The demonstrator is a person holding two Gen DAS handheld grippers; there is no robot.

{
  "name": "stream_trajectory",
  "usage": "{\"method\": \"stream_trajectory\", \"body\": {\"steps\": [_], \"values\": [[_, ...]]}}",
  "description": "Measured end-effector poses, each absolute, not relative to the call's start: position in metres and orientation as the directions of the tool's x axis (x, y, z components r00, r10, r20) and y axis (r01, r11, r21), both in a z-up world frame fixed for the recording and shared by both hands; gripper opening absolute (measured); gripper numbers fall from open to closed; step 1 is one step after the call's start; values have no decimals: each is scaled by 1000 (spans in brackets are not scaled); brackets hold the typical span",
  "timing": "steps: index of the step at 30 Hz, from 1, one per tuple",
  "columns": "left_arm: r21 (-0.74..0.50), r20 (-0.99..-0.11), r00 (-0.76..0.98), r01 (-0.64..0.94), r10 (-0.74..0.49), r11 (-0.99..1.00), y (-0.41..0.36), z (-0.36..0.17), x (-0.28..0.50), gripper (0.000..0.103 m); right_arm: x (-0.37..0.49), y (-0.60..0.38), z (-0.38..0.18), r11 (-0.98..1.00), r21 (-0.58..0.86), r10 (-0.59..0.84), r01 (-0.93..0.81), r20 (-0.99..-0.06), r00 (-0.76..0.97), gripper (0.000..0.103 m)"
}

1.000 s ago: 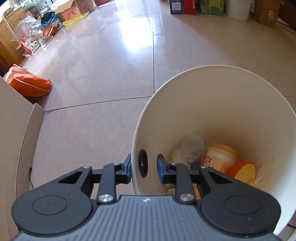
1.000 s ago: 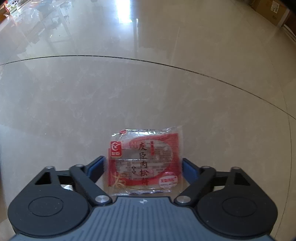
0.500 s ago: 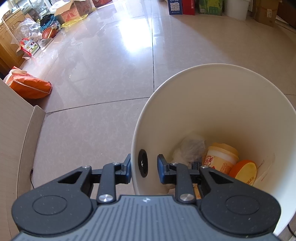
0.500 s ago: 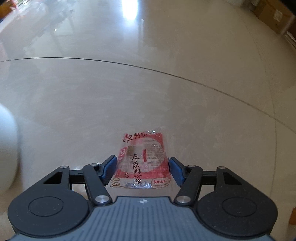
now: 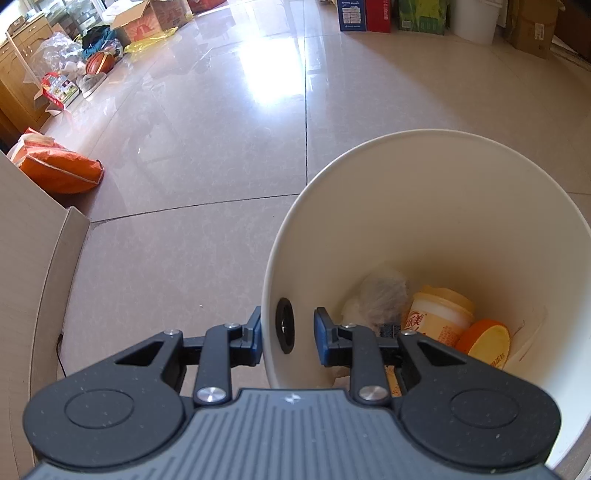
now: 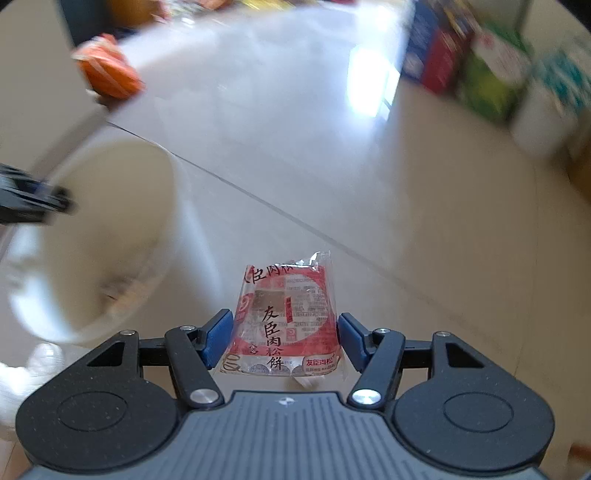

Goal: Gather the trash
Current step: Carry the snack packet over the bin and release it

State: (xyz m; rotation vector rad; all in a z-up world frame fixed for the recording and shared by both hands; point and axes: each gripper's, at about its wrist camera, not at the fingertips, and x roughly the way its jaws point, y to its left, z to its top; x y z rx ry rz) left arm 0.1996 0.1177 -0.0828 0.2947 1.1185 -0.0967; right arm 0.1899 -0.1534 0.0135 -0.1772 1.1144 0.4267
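Snack wrapper (image 6: pixel 286 325): red & clear, sits between the 2 blue pads of the right gripper (image 6: pixel 284 338). Pads press its 2 sides, so it's pinched & up off the floor.
Right gripper: squeezing the wrapper. Pic is blurry all round.
Left gripper (image 5: pixel 287 334): narrow gap, pinching the near wall of the white bin (image 5: pixel 436 206). 1 pad outside, 1 pad inside.
Bin vs. wrapper: in right cam the bin (image 6: pixel 92 240) is to the left of the wrapper, mouth open, near but apart.
In bin: 1 yellow cup (image 5: pixel 439 315), 1 orange lid (image 5: pixel 487 341), 1 crumpled clear bag (image 5: pixel 380 295). Some paper under them, can't tell what.
Count: 2 grippers, 1 bin, 1 wrapper.
Around: shiny tile floor (image 5: pixel 207 155). 1 orange bag (image 5: pixel 61 170) far left. 1 basketball (image 5: pixel 99 62) by the wall w/ boxes & clothes. 1 white bucket (image 5: pixel 474 20) and blue, red, green boxes at the far wall.
Close left: tan board (image 5: pixel 26 258), just beside left gripper.
In the way: nothing between wrapper & bin mouth that I can see.
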Motion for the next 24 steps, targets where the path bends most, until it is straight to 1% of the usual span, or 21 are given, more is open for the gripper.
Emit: {"method": "stream_trajectory", "body": {"steps": [4, 7, 8, 9, 11, 14, 17, 24], "values": [[177, -898, 436, 223, 64, 959, 120, -82, 199, 25, 192, -113, 51, 860, 111, 329, -497, -866, 376, 68], [173, -898, 435, 225, 60, 959, 120, -82, 199, 25, 202, -90, 56, 831, 140, 380, -539, -850, 365, 69], [170, -899, 435, 224, 58, 960, 121, -82, 199, 25, 201, -84, 55, 820, 145, 393, -554, -846, 361, 72], [169, -899, 435, 224, 57, 960, 121, -82, 199, 25, 200, -74, 53, 809, 147, 406, -570, -840, 361, 79], [170, -898, 436, 227, 56, 959, 121, -82, 199, 25, 198, -55, 59, 787, 134, 418, -603, -834, 360, 88], [175, -897, 439, 236, 56, 956, 121, -83, 198, 25, 196, -44, 56, 768, 111, 415, -630, -836, 359, 90], [164, -899, 435, 233, 48, 959, 122, -83, 199, 25, 194, -39, 55, 764, 99, 410, -637, -837, 362, 98], [159, -900, 433, 229, 46, 960, 123, -83, 200, 25, 194, -57, 54, 807, 82, 387, -585, -822, 419, 99]]}}
